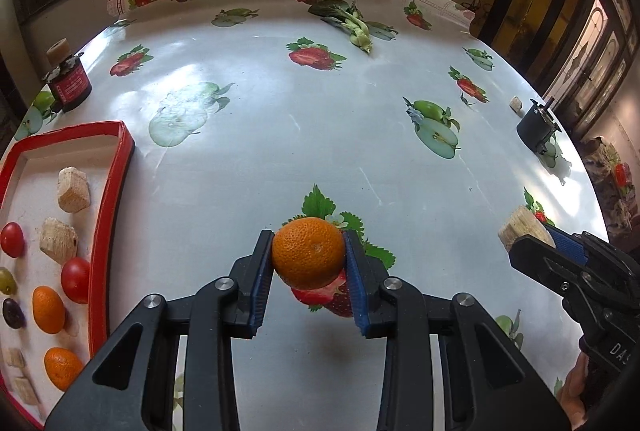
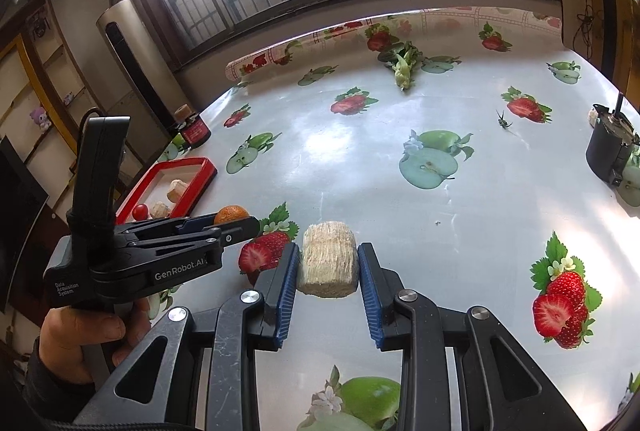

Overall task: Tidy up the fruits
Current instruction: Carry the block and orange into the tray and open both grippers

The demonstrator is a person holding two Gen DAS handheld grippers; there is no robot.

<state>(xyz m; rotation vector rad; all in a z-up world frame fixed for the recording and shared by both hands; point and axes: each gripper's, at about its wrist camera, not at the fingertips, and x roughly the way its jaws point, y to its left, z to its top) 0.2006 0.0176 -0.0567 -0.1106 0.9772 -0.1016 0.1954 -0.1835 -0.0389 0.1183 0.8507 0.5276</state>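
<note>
My left gripper (image 1: 308,259) is shut on an orange mandarin (image 1: 309,253), held just above the fruit-print tablecloth. In the right wrist view that gripper (image 2: 236,221) shows at the left with the mandarin (image 2: 230,213) peeking over its fingers. My right gripper (image 2: 328,263) is shut on a pale straw-coloured block (image 2: 329,259); in the left wrist view it (image 1: 532,237) is at the right edge with the block (image 1: 520,231). A red-rimmed tray (image 1: 116,191) at the left holds two mandarins (image 1: 48,309), cherry tomatoes (image 1: 75,279), grapes and several blocks.
A leafy green vegetable (image 1: 352,21) lies at the far side of the round table. A dark jar with a cork (image 1: 68,83) stands far left, a black canister (image 1: 536,129) at the right edge. A person's hand (image 2: 80,335) grips the left tool.
</note>
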